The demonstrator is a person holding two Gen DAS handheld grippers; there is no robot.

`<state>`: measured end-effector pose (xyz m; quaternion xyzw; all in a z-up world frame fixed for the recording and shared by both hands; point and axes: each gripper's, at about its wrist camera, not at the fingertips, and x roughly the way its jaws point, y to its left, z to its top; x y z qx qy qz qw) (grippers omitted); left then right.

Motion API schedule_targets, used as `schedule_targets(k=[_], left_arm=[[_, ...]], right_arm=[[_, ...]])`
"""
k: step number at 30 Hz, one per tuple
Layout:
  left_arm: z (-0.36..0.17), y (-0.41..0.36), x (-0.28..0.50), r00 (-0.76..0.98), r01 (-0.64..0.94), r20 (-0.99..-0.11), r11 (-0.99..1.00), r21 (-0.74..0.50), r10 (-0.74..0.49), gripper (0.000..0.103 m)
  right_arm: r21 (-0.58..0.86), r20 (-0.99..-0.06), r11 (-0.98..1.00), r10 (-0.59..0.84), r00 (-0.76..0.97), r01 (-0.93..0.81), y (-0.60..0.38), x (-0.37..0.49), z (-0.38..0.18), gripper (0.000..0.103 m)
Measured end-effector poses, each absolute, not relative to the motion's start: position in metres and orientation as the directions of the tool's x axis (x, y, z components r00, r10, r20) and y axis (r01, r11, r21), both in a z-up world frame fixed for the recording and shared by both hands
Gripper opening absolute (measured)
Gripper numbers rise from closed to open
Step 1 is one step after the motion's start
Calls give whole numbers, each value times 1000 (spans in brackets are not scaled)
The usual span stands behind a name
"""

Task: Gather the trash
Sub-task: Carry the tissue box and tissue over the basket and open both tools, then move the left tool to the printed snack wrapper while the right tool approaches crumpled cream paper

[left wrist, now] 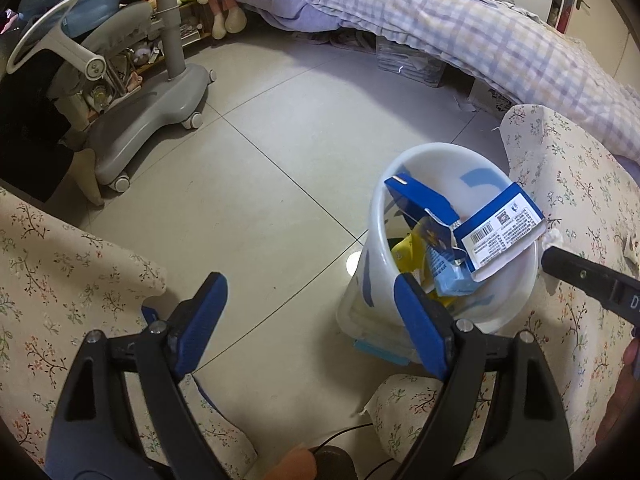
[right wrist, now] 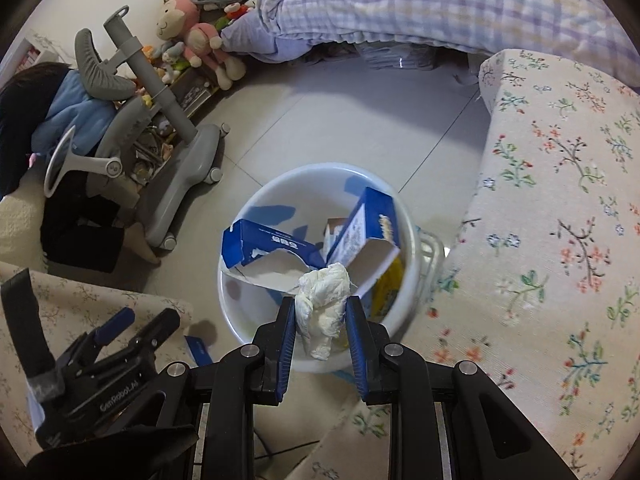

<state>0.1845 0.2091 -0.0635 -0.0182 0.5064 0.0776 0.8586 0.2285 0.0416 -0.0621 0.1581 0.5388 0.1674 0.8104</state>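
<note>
Now crumpled tissue (right wrist: 322,304) pinched between right tongs (right wrist: 321,316), above white bin (right wrist: 240,300).

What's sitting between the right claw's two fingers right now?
A crumpled white tissue, pinched between the right claw fingers, above the white bin; the right wrist view shows it.

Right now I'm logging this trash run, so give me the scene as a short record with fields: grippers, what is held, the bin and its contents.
left gripper: open, holds nothing, beside the bin
right gripper: shut on the crumpled tissue, above the bin's near rim
bin: white bucket on the tiled floor, between two floral-covered seats
bin contents: torn blue-and-white carton, yellow wrapper, more packaging
tissue status: not yet dropped in
</note>
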Motion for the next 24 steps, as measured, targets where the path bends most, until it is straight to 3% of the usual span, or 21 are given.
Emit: schedule_targets(k=[4, 6, 7, 8, 24], left_arm=[[-63, 208, 183, 477, -150, -872, 988, 44, 112, 85], [-64, 208, 183, 472, -144, -875, 989, 44, 107, 85], [-65, 207, 183, 469, -140, -877, 989, 43, 105, 85], [-65, 206, 183, 467, -138, -878, 990, 42, 102, 85], [-54, 173, 174, 467, -58, -884, 998, -16, 13, 85]], right_arm=[[468, -806, 879, 469, 362, -97, 48, 232, -64, 31], [485, -802, 871, 480, 356, -81, 49, 233, -64, 44], [484, -804, 872, 475, 358, -69, 48, 233, -64, 59], [480, -804, 876, 465, 370, -56, 45, 232, -61, 65], [351, -841, 935, 292, 456, 50, -49, 177, -32, 66]])
